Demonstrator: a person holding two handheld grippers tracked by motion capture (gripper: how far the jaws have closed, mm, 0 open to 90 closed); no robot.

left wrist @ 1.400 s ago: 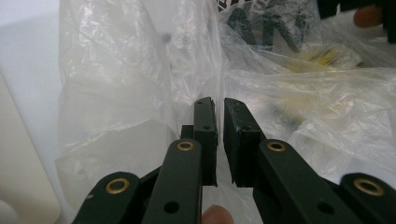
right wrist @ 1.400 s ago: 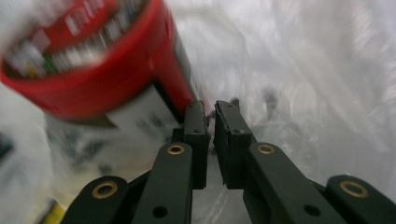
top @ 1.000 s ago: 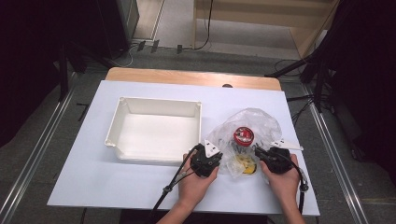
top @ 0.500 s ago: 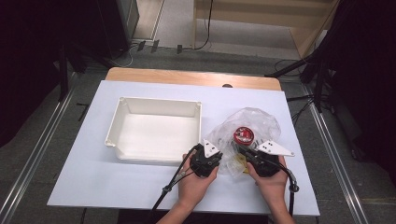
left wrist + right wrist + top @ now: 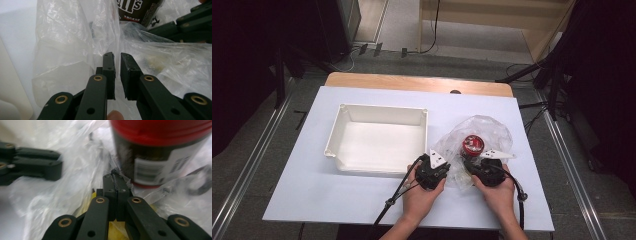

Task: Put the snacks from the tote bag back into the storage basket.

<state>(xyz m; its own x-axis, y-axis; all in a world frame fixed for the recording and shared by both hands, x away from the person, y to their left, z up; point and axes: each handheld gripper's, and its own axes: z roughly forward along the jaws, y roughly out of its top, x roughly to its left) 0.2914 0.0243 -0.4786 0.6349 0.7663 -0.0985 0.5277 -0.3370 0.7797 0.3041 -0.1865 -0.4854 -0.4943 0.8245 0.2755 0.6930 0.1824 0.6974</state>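
Note:
A crumpled clear plastic bag lies on the white table, right of the tray. Inside it stands a dark jar with a red lid, and something yellow lies at the bag's near side. My left gripper is at the bag's left near edge, its jaws closed on a fold of the film. My right gripper sits just in front of the jar, shut with bag film pinched at its tips. In the high view the left gripper and the right gripper are close together at the bag's near edge.
A white, empty rectangular tray stands left of the bag, its right wall close to my left hand. The white table top rests on a wooden table whose edge shows at the back. Cables trail from both grippers toward the front edge.
My right hand has slid left toward the jar and the left gripper, and its jaws have closed on the bag film. The left hand has stayed put.

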